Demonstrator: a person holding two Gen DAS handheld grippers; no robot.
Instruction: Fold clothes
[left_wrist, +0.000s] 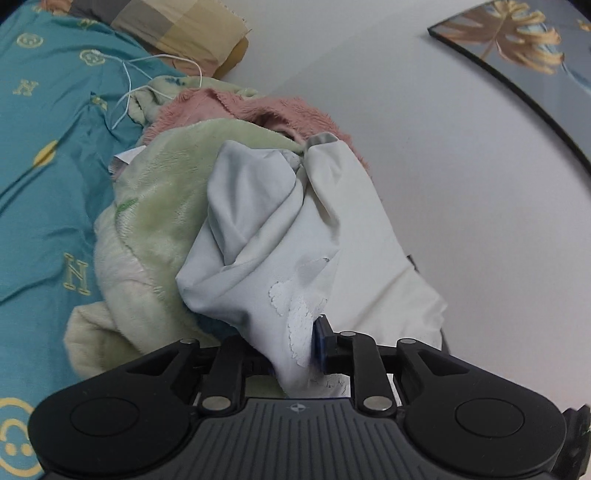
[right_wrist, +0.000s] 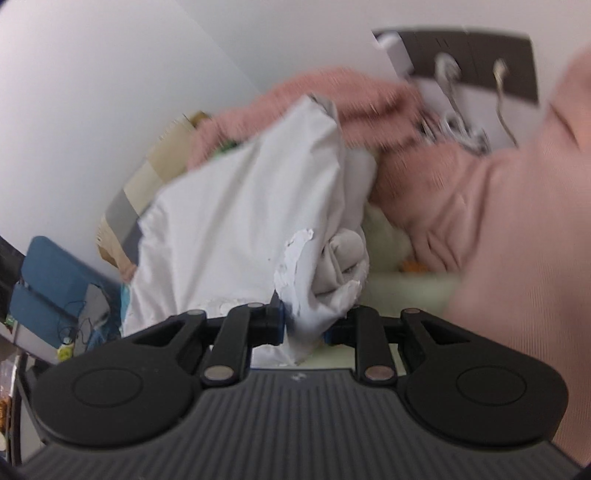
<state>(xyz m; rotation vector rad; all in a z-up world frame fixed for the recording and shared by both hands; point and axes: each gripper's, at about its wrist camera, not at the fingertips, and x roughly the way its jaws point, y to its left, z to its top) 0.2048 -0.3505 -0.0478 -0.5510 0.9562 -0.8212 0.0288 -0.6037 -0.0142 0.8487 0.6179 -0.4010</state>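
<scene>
The left gripper (left_wrist: 295, 350) has its two black fingers drawn close together, pinching a bunched fold of one white garment (left_wrist: 258, 229) between them; only the right finger's blue pad (left_wrist: 319, 341) shows, the other being buried in cloth. The right gripper (right_wrist: 304, 321) is likewise nearly closed on the same white garment (right_wrist: 240, 206), a twisted wad of fabric squeezed between its two blue-edged fingers (right_wrist: 277, 319). The garment rises from both tools toward the far side, crumpled and hanging in loose folds, with one cracked, flaking white print (left_wrist: 299, 314) near the pinched part, also seen in the right wrist view (right_wrist: 295, 258). A grey band (left_wrist: 321, 139) marks its far edge. Behind and to the left of it lies one pale green fleece blanket (left_wrist: 147, 206), and beyond that one pink fluffy item (left_wrist: 258, 107), all heaped on one teal bedsheet (left_wrist: 48, 155) printed with yellow letters and smiley faces. One thin white cable (left_wrist: 127, 96) trails over the sheet. At the far left sits one checked beige and grey pillow (left_wrist: 177, 26). One framed leaf picture (left_wrist: 517, 48) hangs on the white wall (left_wrist: 424, 166) to the right. In the right wrist view, blurred, a pink sleeve (right_wrist: 517, 229) fills the right side, and one dark wall panel (right_wrist: 480, 62) with two plugs shows far beyond it.
</scene>
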